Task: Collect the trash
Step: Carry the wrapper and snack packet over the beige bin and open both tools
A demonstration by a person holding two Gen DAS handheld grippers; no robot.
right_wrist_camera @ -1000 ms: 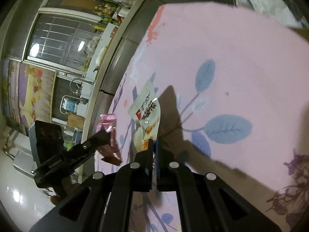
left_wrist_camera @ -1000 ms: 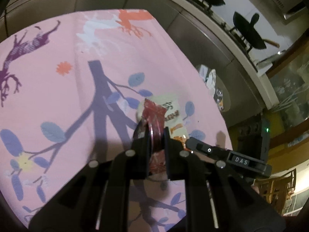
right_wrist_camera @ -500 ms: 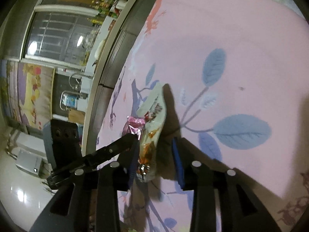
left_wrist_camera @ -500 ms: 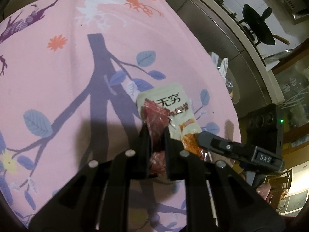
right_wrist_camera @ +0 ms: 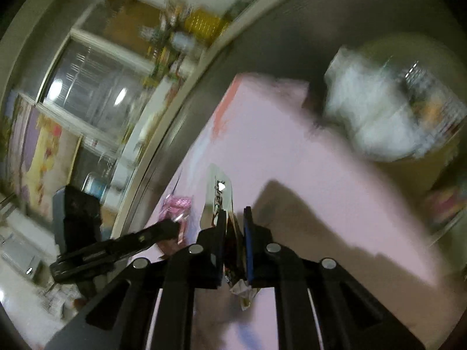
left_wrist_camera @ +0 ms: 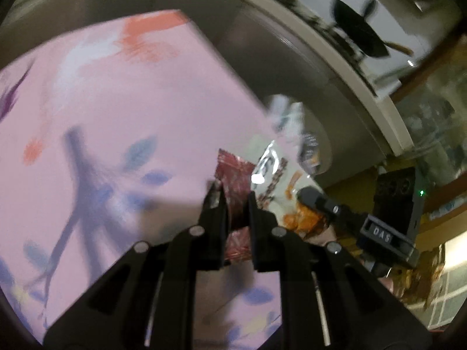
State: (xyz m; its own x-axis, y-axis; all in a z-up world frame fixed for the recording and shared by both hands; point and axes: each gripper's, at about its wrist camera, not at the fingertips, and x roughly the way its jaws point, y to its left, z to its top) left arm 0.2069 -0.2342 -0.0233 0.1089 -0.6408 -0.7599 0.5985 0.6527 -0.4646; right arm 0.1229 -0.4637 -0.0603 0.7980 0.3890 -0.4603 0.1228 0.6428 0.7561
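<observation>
Blurred pink tablecloth (left_wrist_camera: 116, 110), smeared bin (right_wrist_camera: 394, 102)

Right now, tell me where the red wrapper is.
The red wrapper is pinched between the left gripper's fingers, above the pink tablecloth, beside the white snack packet.

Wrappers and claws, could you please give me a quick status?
Left claw clamped on crinkled red wrapper. Right claw closing on white printed snack packet. Clear bin ahead, unobstructed.

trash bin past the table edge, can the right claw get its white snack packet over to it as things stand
Probably yes. The right claw is closing on the white snack packet, lifted off the pink tablecloth, and nothing stands between it and the trash bin; the left claw is off to the side.
</observation>
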